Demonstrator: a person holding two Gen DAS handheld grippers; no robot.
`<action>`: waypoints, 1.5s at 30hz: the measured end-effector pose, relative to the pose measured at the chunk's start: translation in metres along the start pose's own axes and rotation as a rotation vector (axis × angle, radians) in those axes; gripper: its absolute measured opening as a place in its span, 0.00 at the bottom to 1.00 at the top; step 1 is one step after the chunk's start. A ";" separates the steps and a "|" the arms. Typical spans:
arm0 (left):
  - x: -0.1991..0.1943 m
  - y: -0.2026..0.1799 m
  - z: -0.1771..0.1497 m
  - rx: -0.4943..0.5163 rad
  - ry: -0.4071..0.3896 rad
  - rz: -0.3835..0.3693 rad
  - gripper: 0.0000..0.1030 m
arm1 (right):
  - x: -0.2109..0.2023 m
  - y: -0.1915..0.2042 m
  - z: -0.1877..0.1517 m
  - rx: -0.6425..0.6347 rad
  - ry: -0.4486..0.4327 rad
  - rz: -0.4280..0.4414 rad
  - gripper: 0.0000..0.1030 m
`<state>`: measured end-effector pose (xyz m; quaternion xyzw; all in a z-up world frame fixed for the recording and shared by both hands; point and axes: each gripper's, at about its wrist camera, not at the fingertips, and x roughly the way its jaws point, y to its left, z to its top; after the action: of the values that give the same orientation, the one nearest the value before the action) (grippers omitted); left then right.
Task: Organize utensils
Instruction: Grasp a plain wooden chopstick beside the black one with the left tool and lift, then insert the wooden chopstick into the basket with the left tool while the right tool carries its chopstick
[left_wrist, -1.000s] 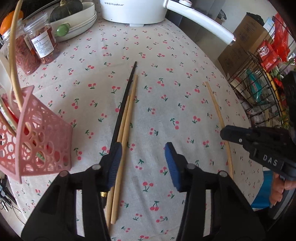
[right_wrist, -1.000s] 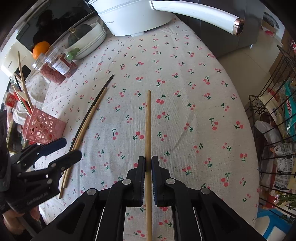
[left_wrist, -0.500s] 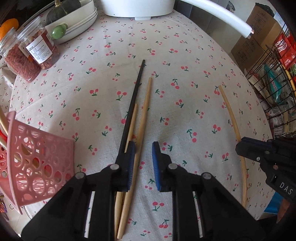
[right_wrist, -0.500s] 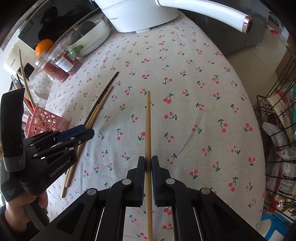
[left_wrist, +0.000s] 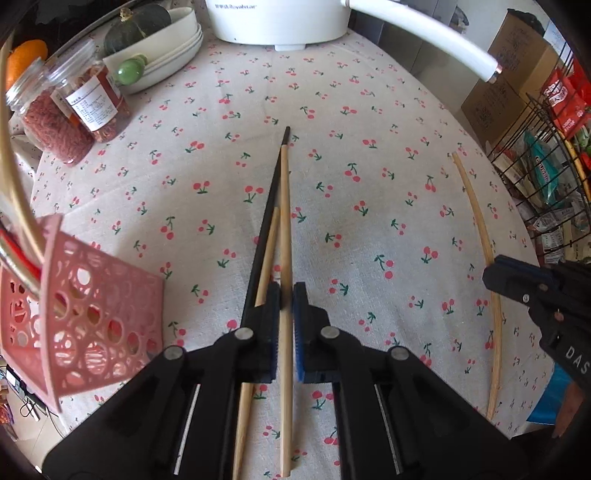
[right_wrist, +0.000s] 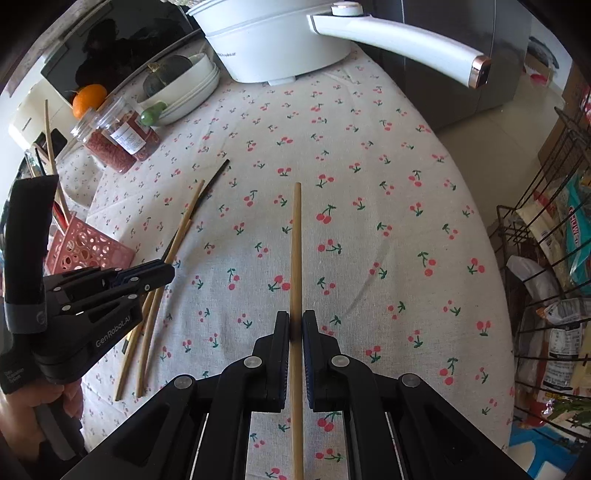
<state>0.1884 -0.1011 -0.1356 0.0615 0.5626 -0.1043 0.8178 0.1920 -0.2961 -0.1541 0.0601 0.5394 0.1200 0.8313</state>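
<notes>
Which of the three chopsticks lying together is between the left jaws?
The longer wooden chopstick, rightmost of the three. The shorter wooden chopstick and the black chopstick lie just outside the left gripper, on its left side.

A cherry-print tablecloth (left_wrist: 369, 192) is covering the table. A white pot (right_wrist: 273, 44) is sitting at the far edge, its long handle (right_wrist: 402, 38) reaching out past the cloth. Left of it, stacked white bowls (left_wrist: 173, 55) are holding a dark squash (left_wrist: 136, 26) — two jars (left_wrist: 70, 110) of red contents are standing just beside them, an orange (right_wrist: 88, 99) lying behind. A wire rack (right_wrist: 546, 266) of packets is standing off the table's right side.
</notes>
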 end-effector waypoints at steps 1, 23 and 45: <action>-0.007 0.002 -0.004 -0.002 -0.023 -0.010 0.08 | -0.004 0.002 -0.001 -0.007 -0.016 -0.004 0.07; -0.160 0.076 -0.079 -0.099 -0.555 -0.099 0.08 | -0.110 0.105 -0.032 -0.227 -0.414 0.084 0.07; -0.164 0.132 -0.069 -0.214 -0.815 0.081 0.08 | -0.141 0.161 -0.024 -0.252 -0.585 0.195 0.07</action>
<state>0.1008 0.0585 -0.0091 -0.0482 0.1978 -0.0290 0.9786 0.0933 -0.1788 -0.0027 0.0401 0.2502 0.2424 0.9365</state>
